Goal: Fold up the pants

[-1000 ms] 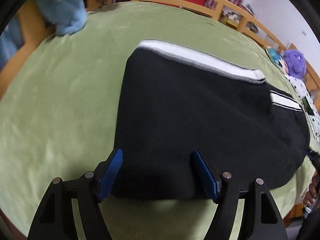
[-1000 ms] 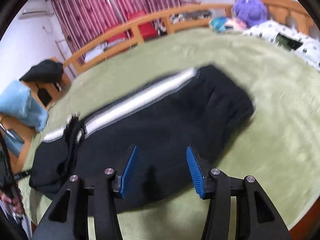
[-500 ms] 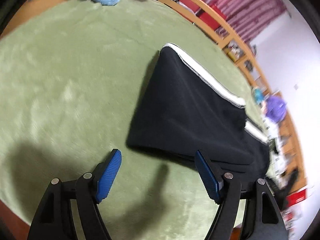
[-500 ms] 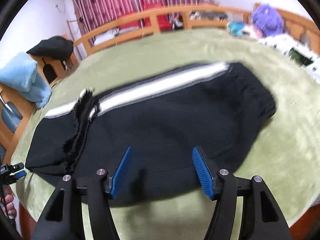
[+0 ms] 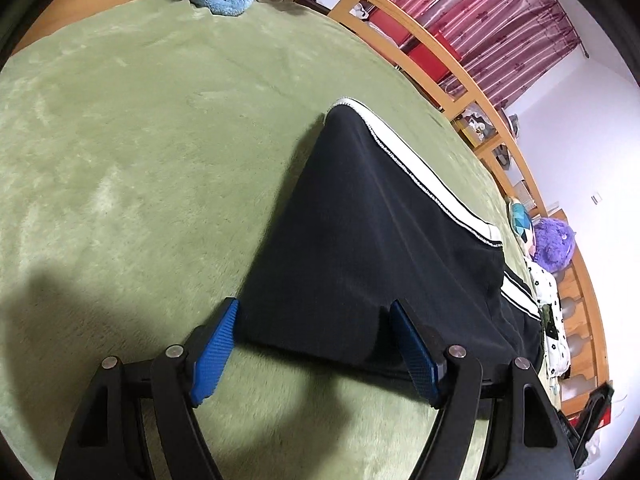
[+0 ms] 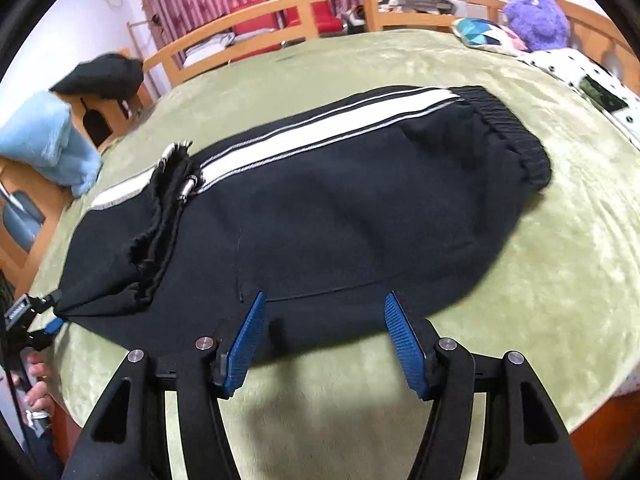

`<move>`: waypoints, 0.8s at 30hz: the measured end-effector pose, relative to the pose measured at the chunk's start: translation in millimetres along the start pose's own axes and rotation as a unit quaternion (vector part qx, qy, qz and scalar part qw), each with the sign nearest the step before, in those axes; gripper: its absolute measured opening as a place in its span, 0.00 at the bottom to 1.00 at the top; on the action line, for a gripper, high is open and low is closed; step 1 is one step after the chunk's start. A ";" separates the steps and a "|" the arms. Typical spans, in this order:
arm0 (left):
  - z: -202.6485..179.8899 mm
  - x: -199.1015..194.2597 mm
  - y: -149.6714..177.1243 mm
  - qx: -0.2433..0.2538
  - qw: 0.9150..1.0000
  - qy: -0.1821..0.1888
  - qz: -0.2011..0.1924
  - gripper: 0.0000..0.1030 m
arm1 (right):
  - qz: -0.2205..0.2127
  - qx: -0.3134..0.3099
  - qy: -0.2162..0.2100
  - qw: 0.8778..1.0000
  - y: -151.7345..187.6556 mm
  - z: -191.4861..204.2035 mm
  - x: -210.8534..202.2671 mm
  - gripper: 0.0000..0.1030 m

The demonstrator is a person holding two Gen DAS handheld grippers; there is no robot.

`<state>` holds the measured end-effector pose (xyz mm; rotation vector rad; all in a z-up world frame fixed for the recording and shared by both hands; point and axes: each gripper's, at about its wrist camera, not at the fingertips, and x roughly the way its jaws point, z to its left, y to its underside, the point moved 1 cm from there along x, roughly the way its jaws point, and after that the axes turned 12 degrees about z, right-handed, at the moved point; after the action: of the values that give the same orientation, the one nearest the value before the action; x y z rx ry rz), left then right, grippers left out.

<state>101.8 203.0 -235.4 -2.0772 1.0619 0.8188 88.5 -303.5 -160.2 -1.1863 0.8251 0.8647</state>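
**Operator:** Right wrist view status: where are the pants, and how far is the fold?

**Technician:** The black fleece pants with a white side stripe [image 6: 328, 216] lie flat on the bed's green plush blanket [image 6: 560, 264]. They are already doubled: the frayed leg cuffs [image 6: 168, 216] rest on top of the body, partway along it, and the ribbed waistband [image 6: 516, 140] forms the far right end. My judgement is that one fold is complete and at least one more remains to make a compact bundle.

**Operator:** State of each hand-held gripper?

**Technician:** The right hand-held gripper [image 6: 324, 344] has just been opening its jaws. They stand apart over the near edge of the pants, and no fabric is pinched between the blue pads. The left hand-held gripper [image 5: 316, 352] is also spread wide, its pads straddling the near corner of the folded end without pressing on it. Neither grips anything.

**Operator:** Containers?

**Technician:** None take part in the task. No basket, box or drawer holds clothing in either view. Behind the wooden bed rail [image 6: 280, 12], shelf compartments appear, but their contents are too small to identify. A light blue fluffy towel [image 6: 44, 144] sits at the bed's edge, and a purple plush toy [image 6: 536, 20] rests near the far corner, well apart from the pants.

**Operator:** Remaining work?

**Technician:** Probably gripping one end and laying it over the other.
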 end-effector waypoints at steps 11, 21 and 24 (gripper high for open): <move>-3.9 6.5 -9.2 -0.014 1.000 0.019 0.002 0.66 | 0.004 0.066 0.012 0.998 10.1 -16.8 0.4 0.48; -12.4 1.2 -6.5 -0.003 1.000 0.029 0.000 0.62 | 0.030 0.058 0.015 0.998 3.9 -5.2 14.9 0.44; -11.6 4.1 -7.2 -0.009 1.000 0.030 0.003 0.62 | 0.034 0.057 0.012 0.998 2.3 -0.6 17.7 0.44</move>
<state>112.5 195.5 -229.8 -2.1272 1.0968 0.7764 94.2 -301.5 -176.9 -1.0749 0.9267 0.8497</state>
